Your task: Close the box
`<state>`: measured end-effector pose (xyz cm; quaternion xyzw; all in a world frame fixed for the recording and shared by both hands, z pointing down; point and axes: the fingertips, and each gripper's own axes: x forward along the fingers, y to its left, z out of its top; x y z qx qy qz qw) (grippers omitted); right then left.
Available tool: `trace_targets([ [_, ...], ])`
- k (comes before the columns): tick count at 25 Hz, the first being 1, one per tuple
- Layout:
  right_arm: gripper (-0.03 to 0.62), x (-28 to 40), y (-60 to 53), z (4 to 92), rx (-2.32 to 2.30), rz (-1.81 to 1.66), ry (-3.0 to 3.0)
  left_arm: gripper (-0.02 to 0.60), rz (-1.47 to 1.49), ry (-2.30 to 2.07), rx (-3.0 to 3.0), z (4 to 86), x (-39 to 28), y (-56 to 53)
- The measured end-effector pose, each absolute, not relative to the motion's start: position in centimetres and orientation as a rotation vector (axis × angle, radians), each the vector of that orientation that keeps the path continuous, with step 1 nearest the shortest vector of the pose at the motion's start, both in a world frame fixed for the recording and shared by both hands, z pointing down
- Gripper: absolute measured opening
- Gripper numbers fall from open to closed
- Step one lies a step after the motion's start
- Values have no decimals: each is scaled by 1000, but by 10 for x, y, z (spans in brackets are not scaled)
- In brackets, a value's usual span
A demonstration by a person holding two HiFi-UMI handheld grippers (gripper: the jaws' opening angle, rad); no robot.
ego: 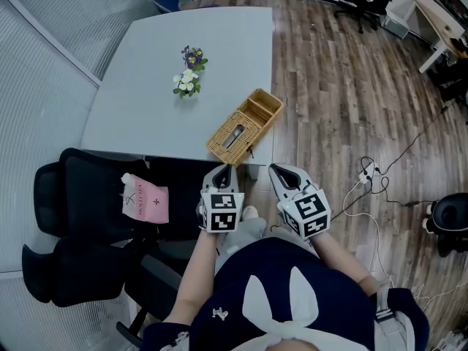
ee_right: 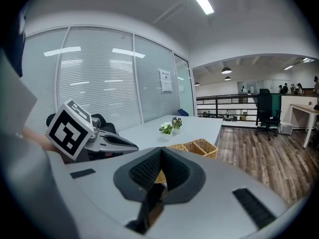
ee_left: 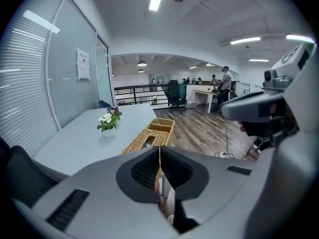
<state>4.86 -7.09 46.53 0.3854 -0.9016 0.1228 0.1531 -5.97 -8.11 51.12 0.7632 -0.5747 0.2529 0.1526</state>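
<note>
- The box (ego: 245,126) sits at the near edge of the counter (ego: 146,86). Its lid appears to lie open at the far end, though the angle leaves that unsure.
- The left hand-held gripper (ego: 224,170) and right hand-held gripper (ego: 276,170) hover short of it, jaws together on nothing.
- Closing looks unstarted: the reach and the lid fold remain.

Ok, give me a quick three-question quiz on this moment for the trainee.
1. True or false: the left claw touches the wicker box.
2. What lies on the black chair? A) pink bag B) flowers C) cable
3. Fill in: the right claw is ___ (open/shut).
Key: 1 false; 2 A; 3 shut.
</note>
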Motion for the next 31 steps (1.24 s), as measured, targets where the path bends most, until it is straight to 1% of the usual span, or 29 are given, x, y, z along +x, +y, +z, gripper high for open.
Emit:
trace_targets([
  [4, 3, 49, -68, 460, 1095, 358, -2601, 26, 658, -1644, 2167, 504, -57, -75],
  [16, 3, 50, -59, 448, 1065, 334, -2629, 26, 610, -1674, 2183, 484, -51, -66],
  [31, 3, 58, -53, 451, 1053, 337, -2624, 26, 575, -1660, 2178, 483, -41, -60],
])
